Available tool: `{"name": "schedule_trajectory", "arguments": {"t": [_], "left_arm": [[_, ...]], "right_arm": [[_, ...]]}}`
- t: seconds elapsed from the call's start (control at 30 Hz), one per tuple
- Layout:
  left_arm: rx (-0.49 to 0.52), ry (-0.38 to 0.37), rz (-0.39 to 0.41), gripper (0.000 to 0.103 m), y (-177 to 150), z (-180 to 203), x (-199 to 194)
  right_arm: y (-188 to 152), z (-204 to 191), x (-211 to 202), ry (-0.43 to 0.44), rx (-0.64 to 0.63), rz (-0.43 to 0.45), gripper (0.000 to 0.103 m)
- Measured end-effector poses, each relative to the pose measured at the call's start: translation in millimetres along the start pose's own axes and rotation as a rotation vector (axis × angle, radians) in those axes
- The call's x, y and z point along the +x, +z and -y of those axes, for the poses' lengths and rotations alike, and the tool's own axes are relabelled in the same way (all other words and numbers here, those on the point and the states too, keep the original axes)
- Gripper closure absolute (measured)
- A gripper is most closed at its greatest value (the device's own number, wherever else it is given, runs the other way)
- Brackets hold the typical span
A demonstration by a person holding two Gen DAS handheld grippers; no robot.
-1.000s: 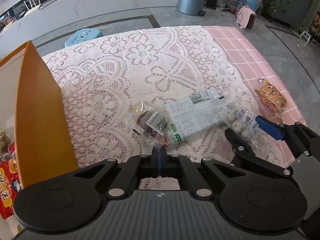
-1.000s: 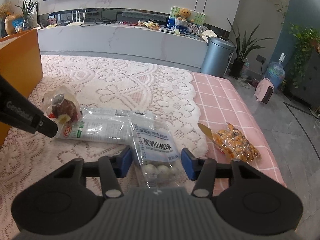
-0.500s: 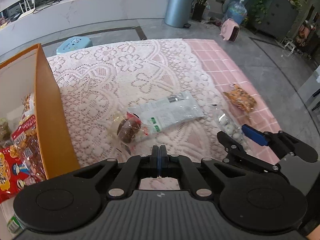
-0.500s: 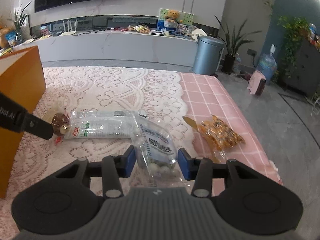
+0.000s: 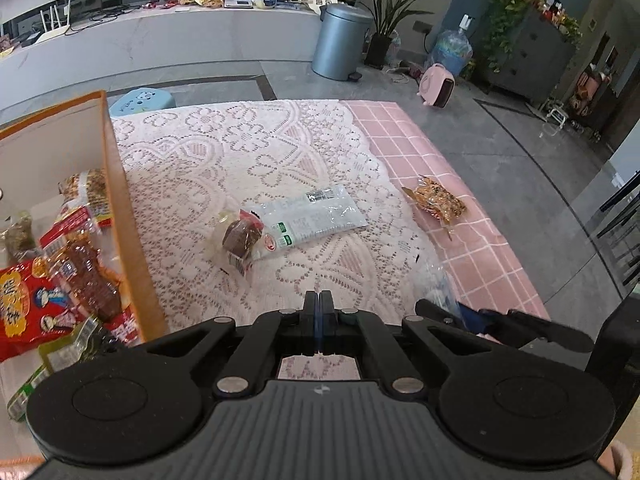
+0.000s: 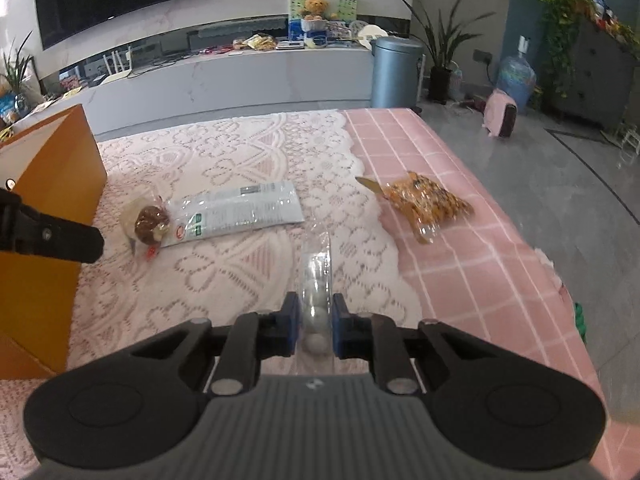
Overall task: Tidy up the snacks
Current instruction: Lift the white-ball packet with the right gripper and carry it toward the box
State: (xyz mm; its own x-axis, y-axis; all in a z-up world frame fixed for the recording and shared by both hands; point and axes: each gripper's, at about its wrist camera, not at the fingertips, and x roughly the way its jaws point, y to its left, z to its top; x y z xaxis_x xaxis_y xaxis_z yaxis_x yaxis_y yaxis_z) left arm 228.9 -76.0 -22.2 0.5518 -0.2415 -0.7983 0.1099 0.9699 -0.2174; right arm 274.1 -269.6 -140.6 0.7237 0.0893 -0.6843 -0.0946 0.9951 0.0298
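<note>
The right gripper [image 6: 316, 330] is closing its blue pads on a clear packet of white balls [image 6: 316, 280], which stands edge-on between them and sticks out toward twelve o'clock above the lace cloth [image 6: 248, 152]. The left gripper [image 5: 319, 322] has its jaws pressed flat together with nothing between them, hovering over the lace.

From the right wrist view, a white-and-green packet [image 6: 236, 212] lies on the lace at about eleven o'clock, and a small chocolate cake in a clear wrapper [image 6: 150, 220] touches its left end. At one o'clock an orange snack bag [image 6: 426, 202] rests on the pink checked tablecloth [image 6: 460, 264], well apart from the others.

From the left wrist view, an orange box [image 5: 124, 216] stands at nine o'clock, holding several packets, among them a red one [image 5: 28, 300]; the rest are hard to tell apart. The right gripper's packet shows only as a blur at four o'clock.
</note>
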Motion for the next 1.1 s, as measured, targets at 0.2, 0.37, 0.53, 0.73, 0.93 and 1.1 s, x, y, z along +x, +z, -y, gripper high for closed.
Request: {"name": "schedule_trajectory", "arguments": {"t": [0.2, 0.37, 0.53, 0.73, 0.93, 1.1], "left_arm": [[-0.021, -0.014, 0.022, 0.103, -14, -7, -23], [-0.042, -0.01, 0.043, 0.103, -26, -19, -43], [-0.062, 0.006, 0.08, 0.103, -34, -33, -65], [-0.099, 0.017, 0.126, 0.103, -40, -53, -88], [-0.141, 0.045, 0.177, 0.103, -43, -84, -115], [-0.169, 0.06, 0.215, 0.103, -41, -111, -131]], "right_arm": [[-11, -5, -24, 0.028, 0.058, 0.001, 0.09], [-20, -22, -51, 0.06, 0.023, 0.01, 0.09], [-23, -36, -76, 0.102, 0.002, 0.021, 0.09], [-14, -58, -110, 0.146, -0.035, 0.079, 0.09], [-3, -89, -138, 0.183, -0.098, 0.137, 0.09], [6, -115, -148, 0.221, -0.133, 0.161, 0.09]]}}
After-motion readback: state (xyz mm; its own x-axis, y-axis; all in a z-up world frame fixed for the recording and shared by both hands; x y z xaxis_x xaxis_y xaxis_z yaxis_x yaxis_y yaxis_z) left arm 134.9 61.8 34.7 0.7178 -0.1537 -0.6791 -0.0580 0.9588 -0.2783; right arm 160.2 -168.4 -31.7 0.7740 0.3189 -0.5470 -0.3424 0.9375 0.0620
